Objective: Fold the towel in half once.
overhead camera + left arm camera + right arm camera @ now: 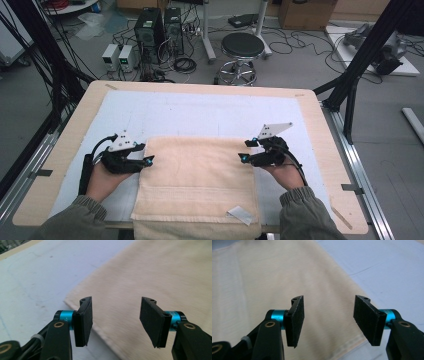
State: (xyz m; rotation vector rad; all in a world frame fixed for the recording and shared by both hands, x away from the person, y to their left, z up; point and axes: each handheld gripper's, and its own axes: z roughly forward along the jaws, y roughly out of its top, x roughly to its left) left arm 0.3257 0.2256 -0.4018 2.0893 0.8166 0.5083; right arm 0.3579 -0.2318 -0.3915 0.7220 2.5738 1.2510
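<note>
High view, near to far: one beige towel (197, 182) flat on white sheet (200, 110), near edge overhanging table (320, 135); one white tag (241, 214). Two tools: left gripper (148, 160), right gripper (243, 158), jaws apart (nothing held), flanking side edges. Best pinched at matching points, lifted evenly.

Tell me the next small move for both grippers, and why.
Probably lower both and close on the beige terry towel: the left gripper and right gripper hang open over its left and right edges, holding nothing.
</note>
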